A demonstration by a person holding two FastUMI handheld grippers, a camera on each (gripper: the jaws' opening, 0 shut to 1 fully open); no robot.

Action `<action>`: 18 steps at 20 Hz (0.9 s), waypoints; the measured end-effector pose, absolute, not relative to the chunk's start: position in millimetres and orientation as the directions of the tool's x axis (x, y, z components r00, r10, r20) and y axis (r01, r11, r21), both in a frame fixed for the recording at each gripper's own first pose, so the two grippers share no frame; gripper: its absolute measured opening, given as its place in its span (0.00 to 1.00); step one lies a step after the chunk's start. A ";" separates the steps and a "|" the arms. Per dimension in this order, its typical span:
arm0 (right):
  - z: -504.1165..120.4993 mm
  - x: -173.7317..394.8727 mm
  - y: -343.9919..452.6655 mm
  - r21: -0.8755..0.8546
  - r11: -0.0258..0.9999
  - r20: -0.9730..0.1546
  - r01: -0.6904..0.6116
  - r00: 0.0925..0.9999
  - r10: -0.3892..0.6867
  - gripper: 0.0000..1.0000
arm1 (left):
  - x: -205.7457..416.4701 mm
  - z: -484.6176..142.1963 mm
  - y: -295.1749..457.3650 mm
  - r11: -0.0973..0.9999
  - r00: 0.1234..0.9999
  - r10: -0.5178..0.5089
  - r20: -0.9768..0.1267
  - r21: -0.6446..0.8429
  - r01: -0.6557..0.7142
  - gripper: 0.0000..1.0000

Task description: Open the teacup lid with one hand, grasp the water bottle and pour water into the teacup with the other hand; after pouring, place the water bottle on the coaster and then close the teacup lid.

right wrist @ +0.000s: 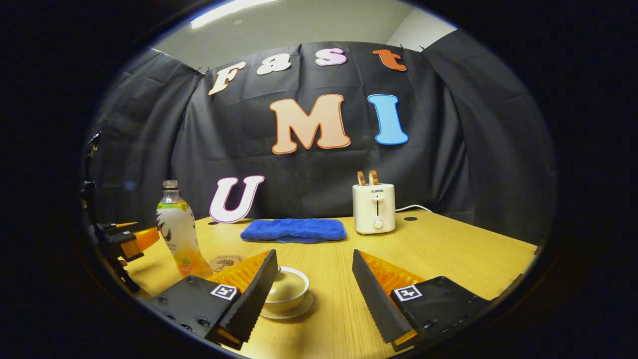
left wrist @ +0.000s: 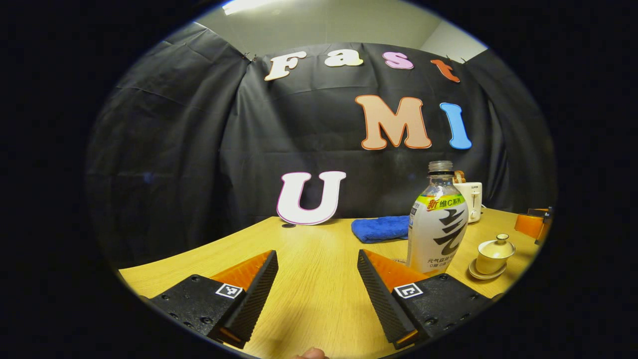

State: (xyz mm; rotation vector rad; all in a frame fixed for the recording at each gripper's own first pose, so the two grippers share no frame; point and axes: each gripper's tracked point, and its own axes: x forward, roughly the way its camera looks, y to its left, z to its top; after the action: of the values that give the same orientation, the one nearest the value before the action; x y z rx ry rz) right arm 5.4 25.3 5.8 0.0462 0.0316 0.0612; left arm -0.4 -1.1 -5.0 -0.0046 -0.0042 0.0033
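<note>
Teacup (right wrist: 289,291) sat closest to us in the right gripper view, on its saucer (right wrist: 294,312) on the wooden table (right wrist: 448,259), partly hidden behind the left-hand finger (right wrist: 249,299) of our right gripper (right wrist: 314,294); whether its lid was on we could not tell there. That gripper's fingers stood wide apart and held nothing. In the left gripper view we saw the same teacup (left wrist: 493,254) off to the right with its lid (left wrist: 500,245) on. Our left gripper (left wrist: 317,294) also stood wide open over bare table (left wrist: 309,249), gripping nothing. Just past its right-hand finger (left wrist: 379,294) the water bottle (left wrist: 437,224) stood upright and uncapped, between that gripper and the teacup. In the right gripper view the water bottle (right wrist: 177,232) stood left of the cup, with the round coaster (right wrist: 225,262) on the table just beside its base. Farther back we saw a folded blue cloth (right wrist: 294,230) lying flat, and to its right a white toaster (right wrist: 374,208) with two slices in its slots. At the far left edge of that view we saw the left gripper (right wrist: 130,238), near the bottle.
</note>
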 end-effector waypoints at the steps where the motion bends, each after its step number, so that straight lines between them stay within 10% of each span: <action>1: 9.2 7.2 30.4 0.047 0.996 -0.027 -0.073 0.997 0.075 0.93 | 0.6 -5.1 -1.8 1.000 1.000 0.002 0.004 -0.005 -0.002 0.94; 13: -16.7 21.9 78.7 -0.014 0.985 -0.142 -0.173 0.975 0.169 0.91 | 0.2 -5.9 -5.1 1.000 1.000 -0.016 0.004 -0.007 0.016 0.94; 15: -19.0 22.9 80.6 -0.022 0.984 -0.154 -0.179 0.973 0.173 0.71 | 0.3 -5.9 -4.5 1.000 1.000 -0.017 0.004 -0.007 0.017 0.94; 18: -24.7 23.0 85.8 -0.036 0.981 -0.172 -0.190 0.968 0.181 0.70 | 2.0 -5.1 -5.8 1.000 1.000 -0.018 0.004 -0.007 0.019 0.94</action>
State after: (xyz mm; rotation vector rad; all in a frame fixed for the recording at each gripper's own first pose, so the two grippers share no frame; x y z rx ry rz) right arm 23.0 85.8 -24.7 -0.0525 0.1690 0.1879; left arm 2.0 -5.8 -5.1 -0.0073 -0.0044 -0.0185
